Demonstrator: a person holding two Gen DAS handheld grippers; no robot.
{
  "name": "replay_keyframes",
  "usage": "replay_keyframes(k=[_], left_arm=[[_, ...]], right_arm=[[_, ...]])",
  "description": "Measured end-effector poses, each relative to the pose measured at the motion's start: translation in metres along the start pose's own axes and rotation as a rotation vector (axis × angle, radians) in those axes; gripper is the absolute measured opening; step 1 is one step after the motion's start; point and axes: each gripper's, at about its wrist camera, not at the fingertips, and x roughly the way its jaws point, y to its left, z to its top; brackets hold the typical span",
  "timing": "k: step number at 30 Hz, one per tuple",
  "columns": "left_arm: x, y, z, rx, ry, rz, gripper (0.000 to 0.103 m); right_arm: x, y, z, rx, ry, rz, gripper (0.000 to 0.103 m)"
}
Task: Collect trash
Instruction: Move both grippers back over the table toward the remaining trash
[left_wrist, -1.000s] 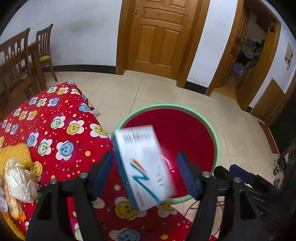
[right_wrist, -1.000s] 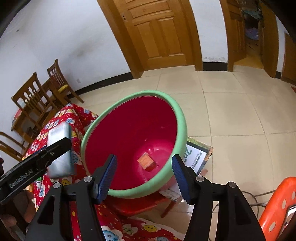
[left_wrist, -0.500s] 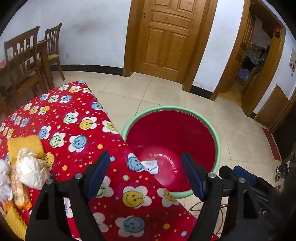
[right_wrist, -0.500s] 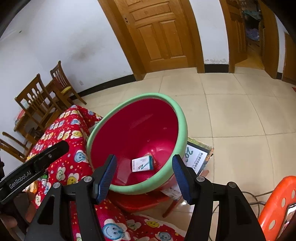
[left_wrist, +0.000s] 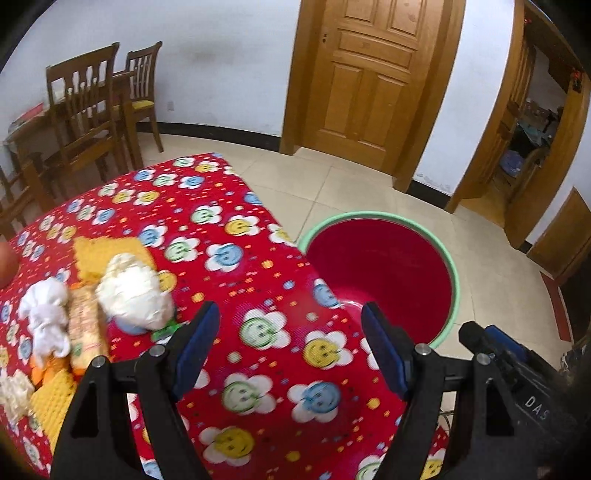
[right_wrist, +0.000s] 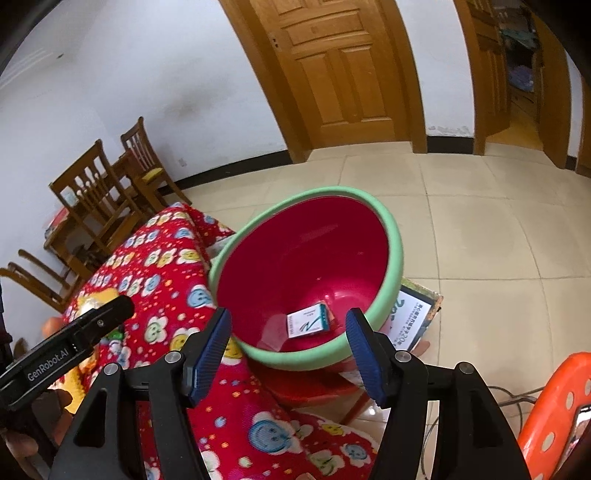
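Observation:
A red basin with a green rim (left_wrist: 452, 266) (right_wrist: 391, 236) stands beside the table with the red flower cloth (left_wrist: 221, 229). A white and teal box (right_wrist: 308, 325) lies in the basin's bottom. My left gripper (left_wrist: 290, 347) is open and empty above the cloth, left of the basin. Crumpled white tissue (left_wrist: 135, 291), a twisted white tissue (left_wrist: 46, 314) and an orange snack wrapper (left_wrist: 83, 328) lie on the cloth to its left. My right gripper (right_wrist: 288, 343) is open and empty in front of the basin.
Yellow cloths (left_wrist: 99, 254) lie under the trash. Wooden chairs (left_wrist: 96, 110) stand at the back left, a wooden door (left_wrist: 365, 74) behind. A flat printed box (right_wrist: 413, 317) lies under the basin. An orange stool (right_wrist: 554, 410) is at the right.
The left gripper let go of the box, which fell into the basin. The left gripper then swung left over the cloth toward the tissues. The right gripper stayed nearly still.

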Motion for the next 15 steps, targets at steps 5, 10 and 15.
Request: replay_keyframes(k=[5,10,15], left_arm=[[-0.019,0.015,-0.004,-0.029,-0.019,0.027,0.078],[-0.038,0.034,-0.010,-0.063,-0.040,0.057,0.078],[-0.059,0.054,-0.018,-0.093,-0.055,0.106,0.078]], right_arm=[[-0.010,0.016,-0.002,-0.031,-0.019,0.023,0.071],[-0.020,0.033,-0.006,-0.060,-0.032,0.047,0.077],[-0.028,0.051,-0.012,-0.089,-0.044,0.078,0.078]])
